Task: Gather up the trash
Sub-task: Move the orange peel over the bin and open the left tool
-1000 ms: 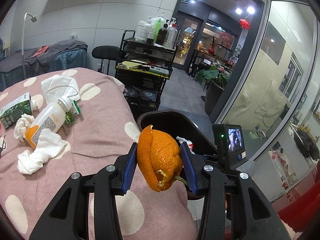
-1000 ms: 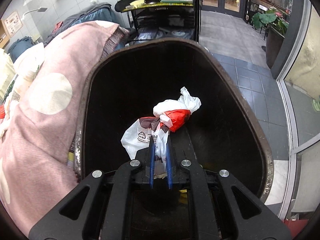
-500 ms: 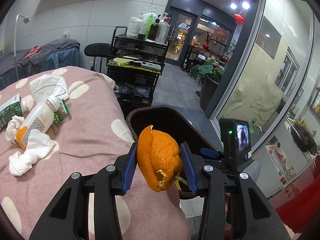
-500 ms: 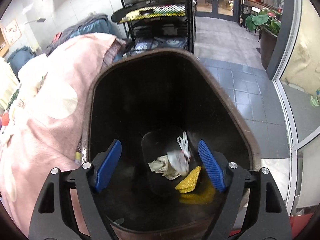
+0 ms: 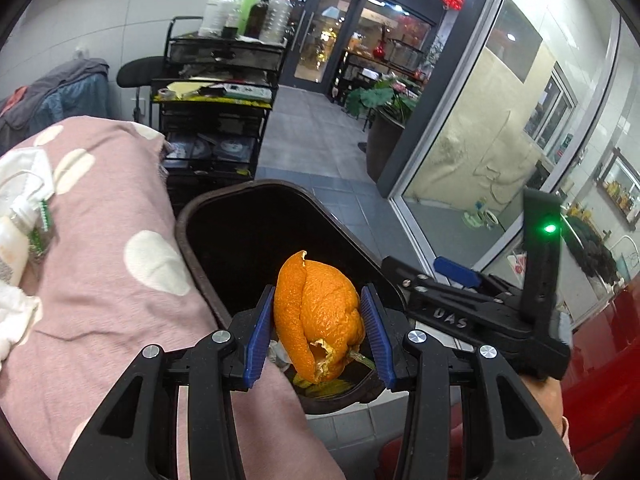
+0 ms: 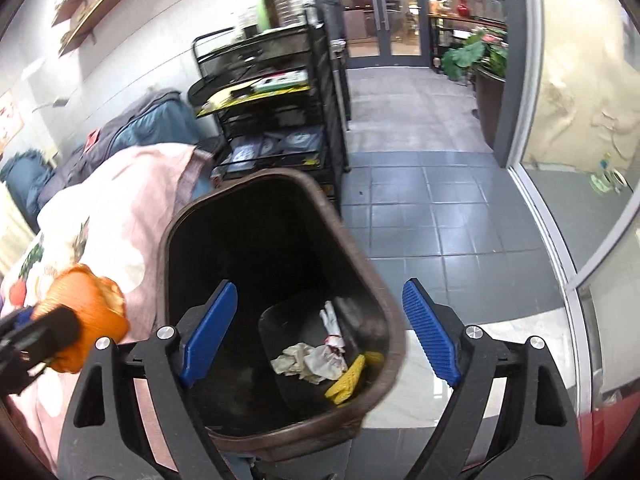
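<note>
Above the near rim of one dark bin (image 5: 256, 240) beside the pink spotted cloth (image 5: 100, 272): one orange peel (image 5: 318, 320) pinched upright between the two blue pads of the left gripper (image 5: 318, 334), long axis running up and away, pointed tip toward the bin's far wall, torn end toward the camera. Over the same bin, right gripper (image 6: 320, 340) spread wide with jaws opening, nothing between them. Down on the bin floor: one crumpled white wrapper (image 6: 320, 356), two yellow scraps (image 6: 352, 374)
</note>
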### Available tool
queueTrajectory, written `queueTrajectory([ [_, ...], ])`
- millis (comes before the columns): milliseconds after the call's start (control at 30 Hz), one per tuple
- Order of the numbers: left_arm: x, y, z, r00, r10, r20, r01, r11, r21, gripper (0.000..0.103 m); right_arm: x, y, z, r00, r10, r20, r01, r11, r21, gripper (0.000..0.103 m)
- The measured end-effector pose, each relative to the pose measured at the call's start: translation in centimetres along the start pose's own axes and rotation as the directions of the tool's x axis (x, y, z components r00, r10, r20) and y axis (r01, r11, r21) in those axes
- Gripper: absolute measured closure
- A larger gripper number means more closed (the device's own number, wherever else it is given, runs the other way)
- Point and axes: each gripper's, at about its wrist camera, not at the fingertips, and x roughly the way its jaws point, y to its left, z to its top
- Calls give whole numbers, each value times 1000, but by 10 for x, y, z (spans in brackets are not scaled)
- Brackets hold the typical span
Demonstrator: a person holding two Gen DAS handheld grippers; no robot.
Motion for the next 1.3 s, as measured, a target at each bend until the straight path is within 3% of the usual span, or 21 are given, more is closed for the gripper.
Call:
queueTrajectory([
  [467,61,-14,16,993,0,-117,2,1000,17,60,-4,-48,2,998,-69,4,68,994,86,19],
  [1100,110,-20,11,970,25,-243,-14,999,45,60,0,-71,-3,995,-99,-17,100,986,132,19],
  [1167,111,-19,10,968,30,-247,-20,999,45,56,0,-71,-2,995,-101,-17,102,986,134,19],
  [1233,110,-19,11,971,33,-239,-22,999,47,41,0,-72,-2,995,-102,-18,103,985,138,19],
  [1300,106,-18,13,974,34,-223,-25,999,44,33,0,-73,-2,995,-99,-20,101,984,144,19],
])
